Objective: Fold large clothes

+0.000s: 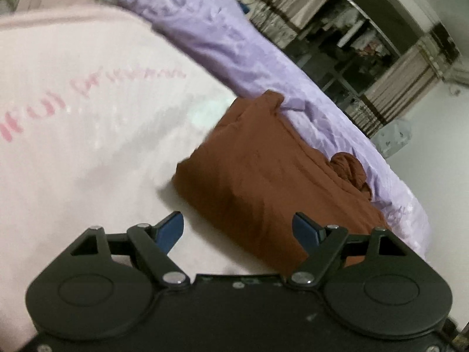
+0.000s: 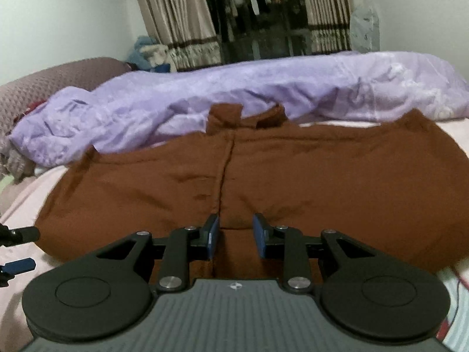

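Note:
A rust-brown garment (image 2: 293, 176) lies spread flat on the pink bed sheet (image 1: 73, 146), its collar toward the purple quilt. In the left wrist view the garment (image 1: 258, 182) shows folded along its near edge. My left gripper (image 1: 238, 228) is wide open and empty, hovering over the garment's corner and the sheet. My right gripper (image 2: 235, 236) is partly open over the garment's near hem at the front placket; no cloth shows pinched between its blue pads (image 2: 212, 236). My left gripper's fingertips (image 2: 20, 249) peek in at the right wrist view's left edge.
A crumpled purple quilt (image 2: 263, 88) runs along the far side of the bed. A brownish pillow (image 2: 44, 82) lies at the far left. Curtains (image 2: 176, 14) and a dark window with hanging clothes stand behind. White wall is on the right.

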Tool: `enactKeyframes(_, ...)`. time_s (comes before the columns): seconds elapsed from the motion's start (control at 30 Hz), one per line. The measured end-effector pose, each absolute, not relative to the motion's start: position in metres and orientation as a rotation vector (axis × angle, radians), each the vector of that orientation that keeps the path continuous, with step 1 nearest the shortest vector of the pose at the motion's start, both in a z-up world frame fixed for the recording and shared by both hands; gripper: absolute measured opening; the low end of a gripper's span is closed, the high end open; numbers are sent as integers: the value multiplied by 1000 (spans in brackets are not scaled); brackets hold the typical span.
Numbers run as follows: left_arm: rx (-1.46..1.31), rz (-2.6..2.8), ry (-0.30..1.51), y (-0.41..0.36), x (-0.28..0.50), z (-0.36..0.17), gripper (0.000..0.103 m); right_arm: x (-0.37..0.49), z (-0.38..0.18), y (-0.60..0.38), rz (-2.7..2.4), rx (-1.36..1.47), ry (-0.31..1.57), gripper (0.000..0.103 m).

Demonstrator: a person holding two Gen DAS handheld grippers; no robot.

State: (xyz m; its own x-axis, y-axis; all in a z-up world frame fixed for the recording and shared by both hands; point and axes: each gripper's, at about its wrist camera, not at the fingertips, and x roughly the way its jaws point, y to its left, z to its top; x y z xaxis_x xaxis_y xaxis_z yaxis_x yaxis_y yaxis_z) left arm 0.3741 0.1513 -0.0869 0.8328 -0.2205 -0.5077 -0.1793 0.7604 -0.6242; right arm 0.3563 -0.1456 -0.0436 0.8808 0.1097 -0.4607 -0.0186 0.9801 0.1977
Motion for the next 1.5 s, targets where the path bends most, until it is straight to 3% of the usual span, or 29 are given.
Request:
enactKeyframes(0.67,-737,35,554,166,444,-92,89,359,-65,-142,29,183,523,33)
enactKeyframes(0.97,-690,23,568,167,462,-88,88,359,-65,-141,22,189,528,33)
enactKeyframes(1.07,-677,22,572,166,461,-88,79,359,-62,-142,20,186,533,33)
enactKeyframes(1.13,-692,-6,585,168,466,-89,58,359,-56,-141,19,182,539,33)
enactKeyframes(1.33,-689,-33,607,171,469,-83,50,380,-22,-146,11,193,441,34)
enactKeyframes(1.5,-718,-61,612,177,469,-84,47,425,-21,-147,23,202,477,34)
